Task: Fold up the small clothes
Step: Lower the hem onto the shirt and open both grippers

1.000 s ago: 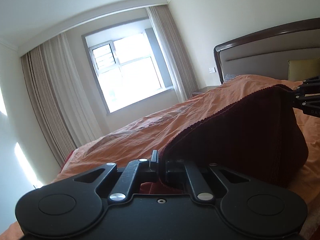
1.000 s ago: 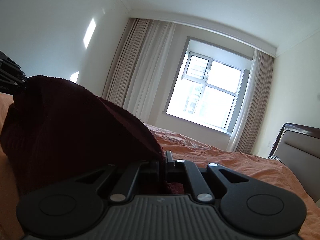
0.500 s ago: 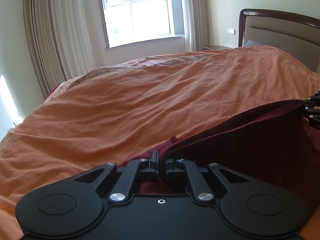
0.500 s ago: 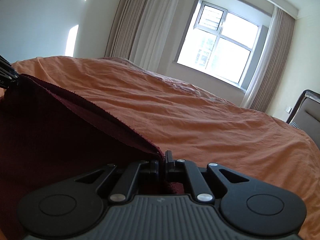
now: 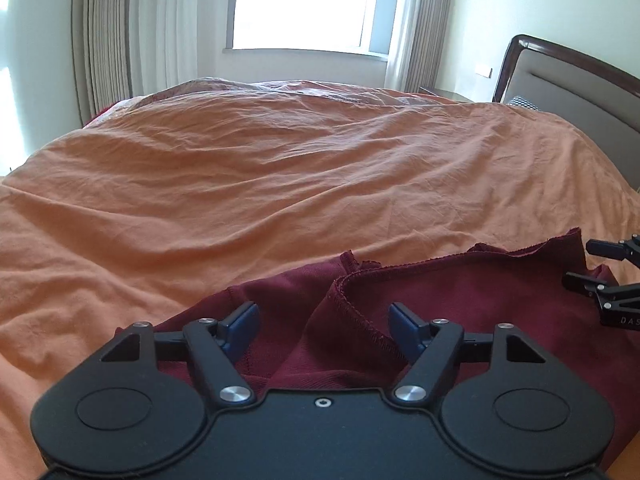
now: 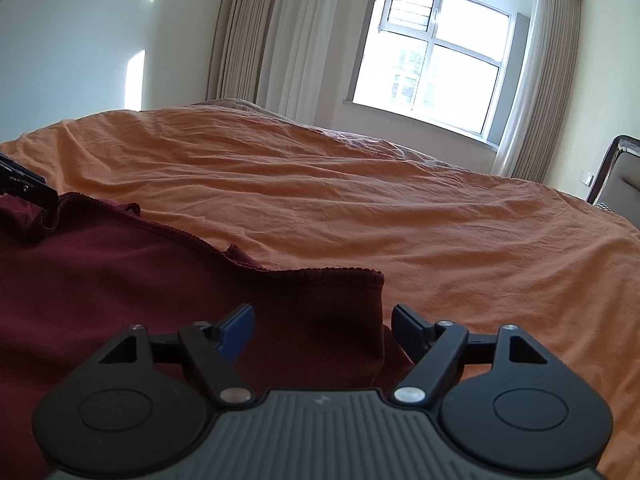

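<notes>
A dark red garment (image 5: 460,292) lies on the orange bedspread (image 5: 280,168), its top layer folded over a lower one. My left gripper (image 5: 323,326) is low over its near edge; its jaws are opening, blue pads apart, and the cloth's hemmed corner lies slack between them, untouched. The right gripper (image 5: 588,268) shows at the right edge of this view, jaws spread. In the right wrist view the same garment (image 6: 140,272) fills the lower left; my right gripper (image 6: 322,330) is opening over its far corner, pads clear of the cloth. The left gripper's fingers (image 6: 24,188) poke in at left.
The orange bedspread (image 6: 400,208) stretches wrinkled toward a window (image 6: 432,52) with curtains (image 5: 108,36). A dark wood headboard (image 5: 576,76) with a grey panel stands at the right, a checked pillow (image 5: 520,102) at its foot.
Both grippers came down toward the bed with the garment stretched between them, then let go: jaws that were shut on its corners now stand apart, and the cloth has dropped onto the bedspread.
</notes>
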### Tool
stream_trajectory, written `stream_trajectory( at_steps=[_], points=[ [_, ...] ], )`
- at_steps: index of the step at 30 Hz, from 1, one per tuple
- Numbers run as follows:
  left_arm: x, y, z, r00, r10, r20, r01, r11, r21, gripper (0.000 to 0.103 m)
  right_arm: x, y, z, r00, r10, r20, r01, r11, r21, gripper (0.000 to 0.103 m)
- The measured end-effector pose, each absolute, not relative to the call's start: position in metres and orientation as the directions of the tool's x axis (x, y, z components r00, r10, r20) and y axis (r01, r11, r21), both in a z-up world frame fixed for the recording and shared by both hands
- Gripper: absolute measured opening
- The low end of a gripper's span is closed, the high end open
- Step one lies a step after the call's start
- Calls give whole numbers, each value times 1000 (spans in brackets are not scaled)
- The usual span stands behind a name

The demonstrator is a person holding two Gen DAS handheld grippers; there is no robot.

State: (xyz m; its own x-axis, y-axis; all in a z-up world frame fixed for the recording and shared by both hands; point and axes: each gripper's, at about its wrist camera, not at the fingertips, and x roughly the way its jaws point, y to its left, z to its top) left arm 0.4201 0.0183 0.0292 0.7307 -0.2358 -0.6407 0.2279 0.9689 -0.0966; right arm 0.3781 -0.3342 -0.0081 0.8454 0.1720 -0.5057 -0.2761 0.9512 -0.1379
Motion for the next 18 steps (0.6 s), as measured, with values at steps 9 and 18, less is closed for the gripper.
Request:
stream_trajectory(
  at_steps=[9,18],
  points=[
    [388,36,36,781,-229,-581,247,968,-49,101,348,-354,-14,863,110,-494,-195,973,-124,100],
    [379,28,4,781,-67,-620,233,954,190,94,278,-358,-35,906,56,-419,-122,984,-131,103]
  ],
)
